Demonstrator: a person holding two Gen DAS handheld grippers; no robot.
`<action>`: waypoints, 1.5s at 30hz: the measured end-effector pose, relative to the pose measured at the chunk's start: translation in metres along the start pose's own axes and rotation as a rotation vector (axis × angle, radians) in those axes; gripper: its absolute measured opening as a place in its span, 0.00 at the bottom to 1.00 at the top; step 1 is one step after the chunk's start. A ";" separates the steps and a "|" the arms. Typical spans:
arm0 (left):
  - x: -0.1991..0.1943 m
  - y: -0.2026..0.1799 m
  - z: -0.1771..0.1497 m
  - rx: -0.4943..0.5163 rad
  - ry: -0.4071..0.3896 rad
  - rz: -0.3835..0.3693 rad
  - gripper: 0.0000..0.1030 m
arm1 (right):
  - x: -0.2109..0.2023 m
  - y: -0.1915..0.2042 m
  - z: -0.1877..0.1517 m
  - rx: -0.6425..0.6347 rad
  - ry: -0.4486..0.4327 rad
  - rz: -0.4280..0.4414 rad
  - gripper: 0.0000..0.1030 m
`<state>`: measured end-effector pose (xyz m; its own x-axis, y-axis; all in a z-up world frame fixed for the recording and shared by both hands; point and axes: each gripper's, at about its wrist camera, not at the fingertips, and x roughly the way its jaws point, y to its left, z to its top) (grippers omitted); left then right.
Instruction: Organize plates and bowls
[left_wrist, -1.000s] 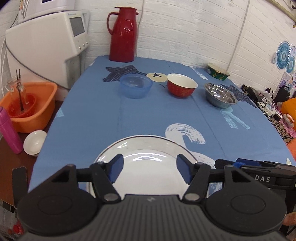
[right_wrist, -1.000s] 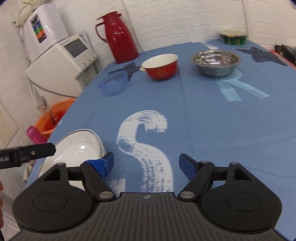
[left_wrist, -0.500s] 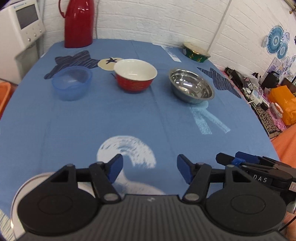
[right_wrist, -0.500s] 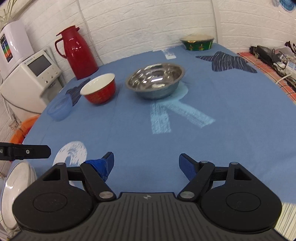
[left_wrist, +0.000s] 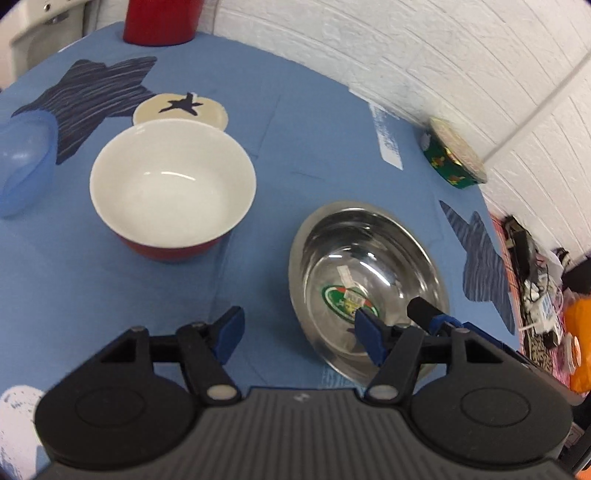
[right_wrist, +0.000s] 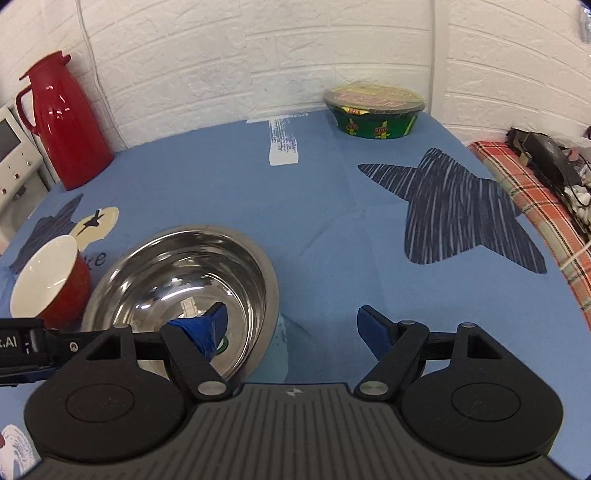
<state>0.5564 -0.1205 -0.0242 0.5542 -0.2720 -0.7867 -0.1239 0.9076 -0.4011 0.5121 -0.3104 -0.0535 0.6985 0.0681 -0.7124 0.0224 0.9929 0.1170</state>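
Both grippers hang over the near rim of the steel bowl (left_wrist: 369, 280), jaws apart and holding nothing. The right gripper (right_wrist: 291, 326) straddles the bowl's right wall: one blue pad sits over the basin, the other over bare cloth. The left gripper (left_wrist: 301, 330) has one pad over the bowl's near-left rim and the other over the tablecloth (left_wrist: 92, 288).

Task items: the steel bowl stands upright on the cloth; the red bowl (left_wrist: 173, 192) stands just beside it to the left, apart from it; a blue plastic bowl (left_wrist: 26, 162) lies farther left, at the frame edge.

Risks, as judged: the steel wall is thin, sloped and slick, so a pinch on the rim may slip or tip the bowl. Two grippers crowd one rim; their fingers could collide. A sideways push could knock the steel bowl into the red one.

Room: open cloth lies to the right and beyond the bowl. The green tub (right_wrist: 375, 114) and red flask (right_wrist: 62, 122) stand well apart by the wall. The table's right edge is near
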 end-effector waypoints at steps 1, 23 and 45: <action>0.004 0.002 0.001 -0.025 -0.008 0.004 0.65 | 0.007 0.000 0.003 -0.013 0.013 0.004 0.62; -0.027 0.013 -0.037 0.160 0.093 -0.005 0.09 | -0.042 0.056 -0.043 -0.182 0.062 0.119 0.39; -0.157 0.096 -0.206 0.360 0.191 -0.130 0.11 | -0.188 0.110 -0.213 -0.219 0.104 0.172 0.43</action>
<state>0.2880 -0.0568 -0.0355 0.3798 -0.4152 -0.8267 0.2510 0.9064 -0.3399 0.2308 -0.1936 -0.0546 0.6010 0.2360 -0.7636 -0.2530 0.9625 0.0983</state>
